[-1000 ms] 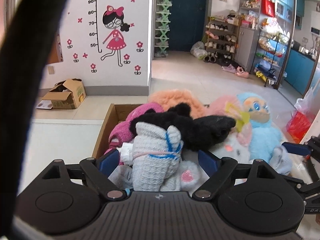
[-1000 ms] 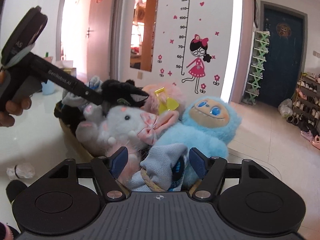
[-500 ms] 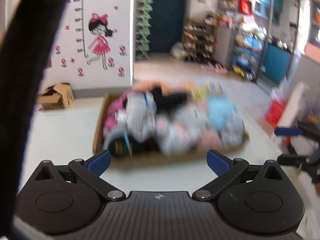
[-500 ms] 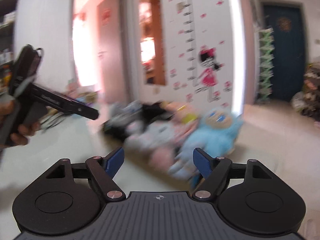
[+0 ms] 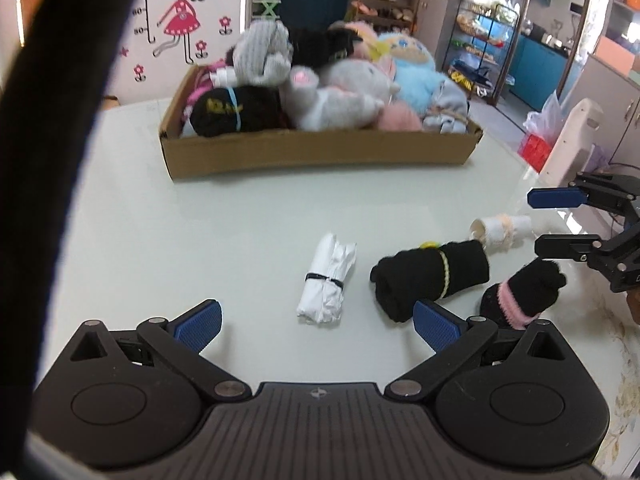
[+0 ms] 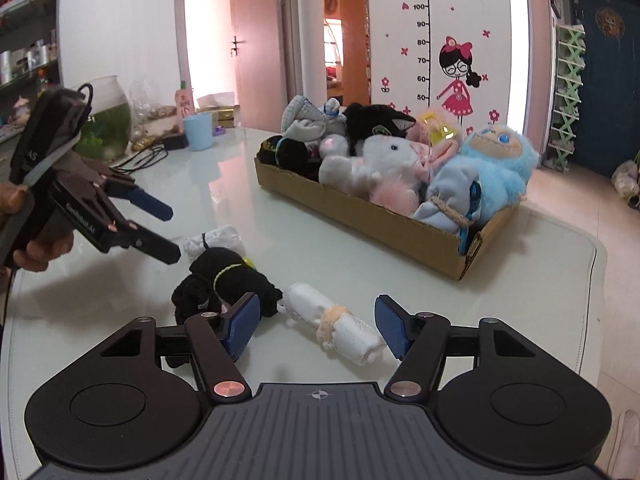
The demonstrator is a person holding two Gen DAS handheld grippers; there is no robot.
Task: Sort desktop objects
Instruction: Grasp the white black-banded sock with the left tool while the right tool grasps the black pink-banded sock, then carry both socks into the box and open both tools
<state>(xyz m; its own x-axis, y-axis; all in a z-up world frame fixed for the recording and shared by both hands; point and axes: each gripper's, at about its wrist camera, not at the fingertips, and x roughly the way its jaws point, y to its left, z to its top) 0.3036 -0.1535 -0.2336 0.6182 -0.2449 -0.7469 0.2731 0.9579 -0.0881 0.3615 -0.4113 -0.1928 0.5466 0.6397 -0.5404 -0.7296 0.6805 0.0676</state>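
Reach step: my left tongs (image 5: 316, 322) hung wide open, empty, above white rolled socks (image 5: 327, 282) on bench (image 5: 160, 240); right tongs (image 6: 316, 326) were closing round white roll (image 6: 340, 322), pads not touching. Next: drop, clamp, carry to cardboard box (image 5: 320, 150)
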